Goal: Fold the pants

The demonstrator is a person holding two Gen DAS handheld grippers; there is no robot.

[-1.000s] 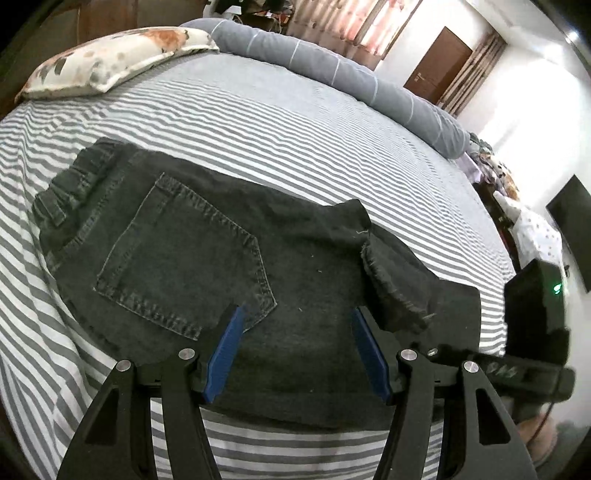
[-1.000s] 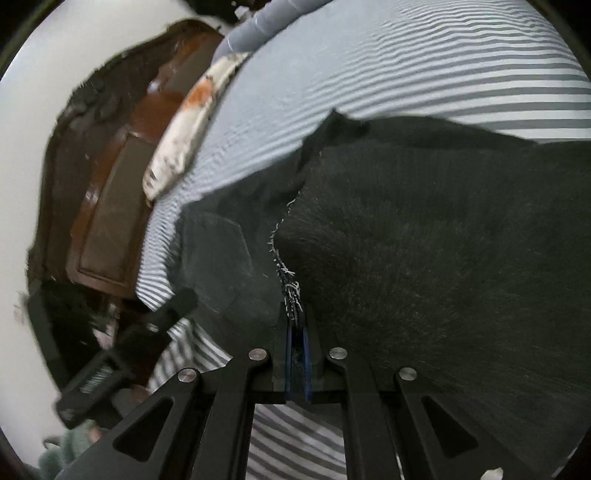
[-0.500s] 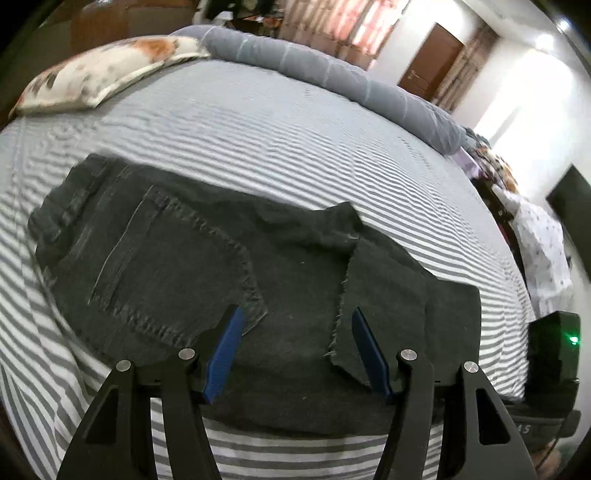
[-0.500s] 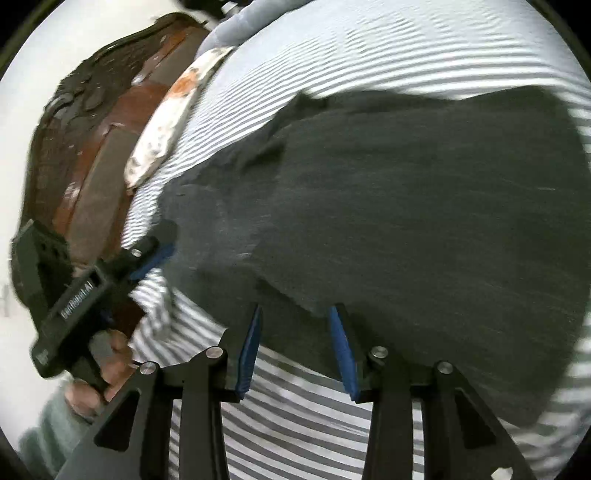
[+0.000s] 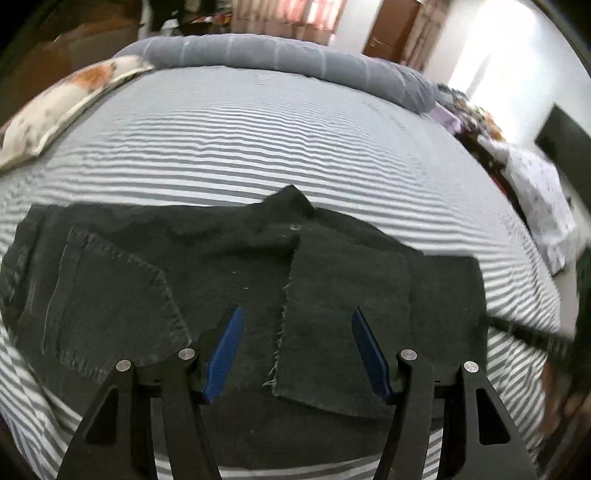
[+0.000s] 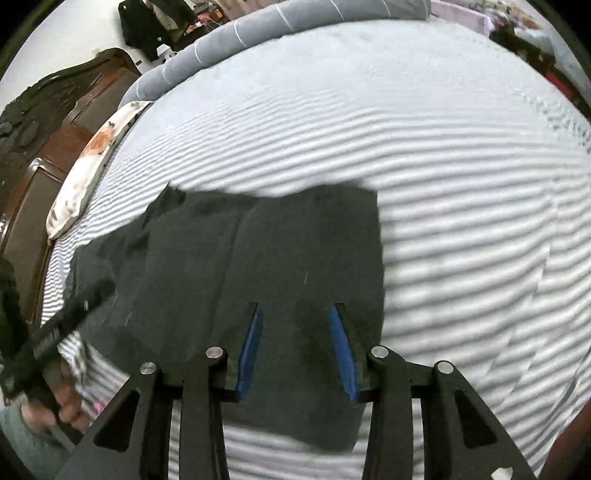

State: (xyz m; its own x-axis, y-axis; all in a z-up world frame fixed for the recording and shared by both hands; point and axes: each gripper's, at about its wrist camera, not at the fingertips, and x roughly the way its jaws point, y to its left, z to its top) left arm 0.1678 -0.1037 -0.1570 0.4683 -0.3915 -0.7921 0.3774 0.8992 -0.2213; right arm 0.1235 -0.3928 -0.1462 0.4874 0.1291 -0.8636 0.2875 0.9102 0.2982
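Both grippers — left gripper and right gripper — are hovering unclenched, gripping nothing, leaving the pants lying folded on the bed for the next fold

Grey-white striped bedsheet as landmark: patterned pillow at its far-left corner, rolled grey blanket along its far edge, dark wooden headboard behind the pillow, brown door beyond the blanket.

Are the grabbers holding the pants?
No. The left gripper and right gripper are both open above the pants, gripping nothing.
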